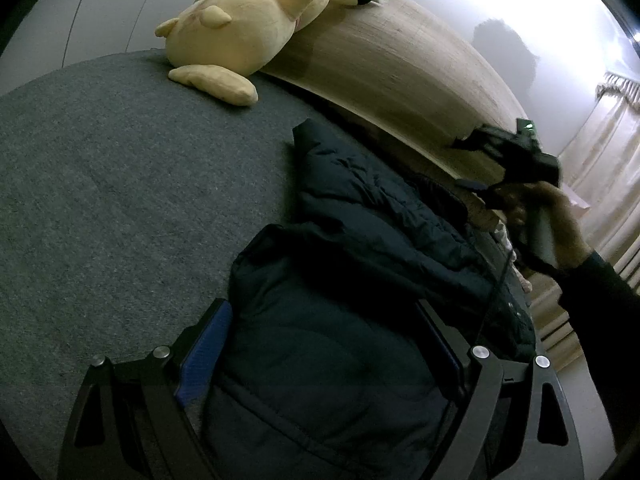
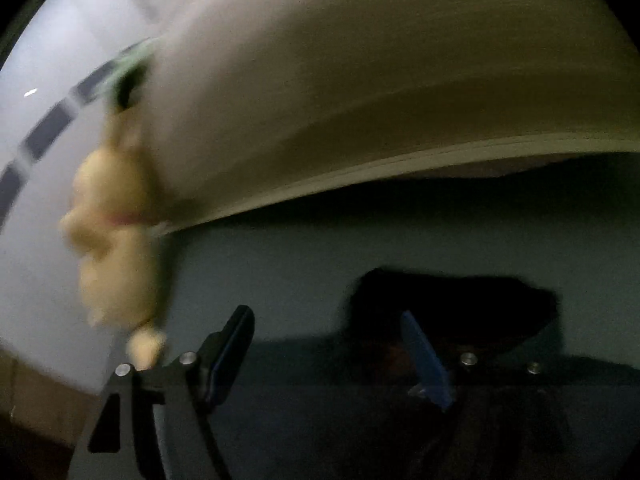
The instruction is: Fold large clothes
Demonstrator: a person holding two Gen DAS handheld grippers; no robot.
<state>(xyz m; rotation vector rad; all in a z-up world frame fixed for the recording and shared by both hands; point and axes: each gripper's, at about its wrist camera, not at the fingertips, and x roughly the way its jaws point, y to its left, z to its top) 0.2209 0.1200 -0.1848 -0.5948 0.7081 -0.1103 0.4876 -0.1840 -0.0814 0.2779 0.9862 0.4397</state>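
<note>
Right gripper (image 2: 328,344) blurred, jacket (image 2: 460,304) indistinct

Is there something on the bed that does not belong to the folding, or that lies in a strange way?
Yes. A yellow plush toy lies toppled against the wooden headboard, at the far edge of the grey bed cover. The dark padded jacket itself is rumpled, not yet flat.

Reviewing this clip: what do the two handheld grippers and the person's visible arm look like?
Both the left gripper and the right gripper have black angular frames, silver round bolts and blue ribbed finger pads. In the left wrist view, the right gripper's black body shows a small green light, and the sleeve is dark.
</note>
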